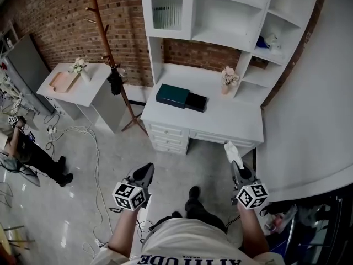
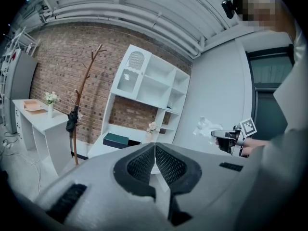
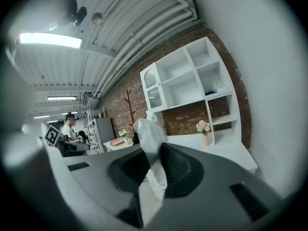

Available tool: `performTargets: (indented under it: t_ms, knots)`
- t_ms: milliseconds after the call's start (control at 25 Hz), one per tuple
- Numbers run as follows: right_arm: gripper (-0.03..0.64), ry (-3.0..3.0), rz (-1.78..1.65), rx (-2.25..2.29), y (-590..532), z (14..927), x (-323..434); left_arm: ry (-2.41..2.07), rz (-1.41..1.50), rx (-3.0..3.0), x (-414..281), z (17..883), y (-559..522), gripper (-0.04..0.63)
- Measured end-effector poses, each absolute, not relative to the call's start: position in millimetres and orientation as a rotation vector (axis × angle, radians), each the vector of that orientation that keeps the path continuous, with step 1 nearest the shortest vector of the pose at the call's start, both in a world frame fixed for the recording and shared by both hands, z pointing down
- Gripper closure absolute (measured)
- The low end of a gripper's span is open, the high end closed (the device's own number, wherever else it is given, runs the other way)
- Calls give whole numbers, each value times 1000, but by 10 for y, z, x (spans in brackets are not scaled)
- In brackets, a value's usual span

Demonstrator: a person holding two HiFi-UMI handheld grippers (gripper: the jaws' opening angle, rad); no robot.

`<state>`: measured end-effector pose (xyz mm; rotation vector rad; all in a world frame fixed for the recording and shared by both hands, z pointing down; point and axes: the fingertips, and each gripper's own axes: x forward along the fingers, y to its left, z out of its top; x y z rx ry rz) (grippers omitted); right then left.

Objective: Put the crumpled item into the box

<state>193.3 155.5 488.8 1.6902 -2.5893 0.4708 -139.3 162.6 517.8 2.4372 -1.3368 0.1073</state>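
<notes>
While in tool (image 3: 154,152), crumpled white wad (image 3: 150,133)

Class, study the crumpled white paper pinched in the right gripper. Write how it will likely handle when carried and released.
The crumpled paper stands upright above the right gripper, so it is probably light with some stiffness. Its creased folds suggest it squashes easily. With its irregular shape, it seems unlikely to roll far.

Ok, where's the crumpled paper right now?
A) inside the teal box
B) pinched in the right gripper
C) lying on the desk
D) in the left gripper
B: the crumpled paper sticks up from between the right gripper's closed jaws, while the teal box sits on the white desk ahead.
</notes>
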Motion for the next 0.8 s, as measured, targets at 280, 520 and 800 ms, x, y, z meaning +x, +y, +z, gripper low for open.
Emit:
performTargets:
  t_ms: [280,520,800]
  knots:
    - [548,-2611,493,1645,985,4949,1984,-1353,134,2424,-1275,5208,1152,569]
    - [548,-2628,502,1581,448,5009,2054,-1377,148,2414,-1105,5200,709,569]
    - [548,-2654,522,1529,-169,5093,2241,-1412,169,2409,-887,5191,219,569]
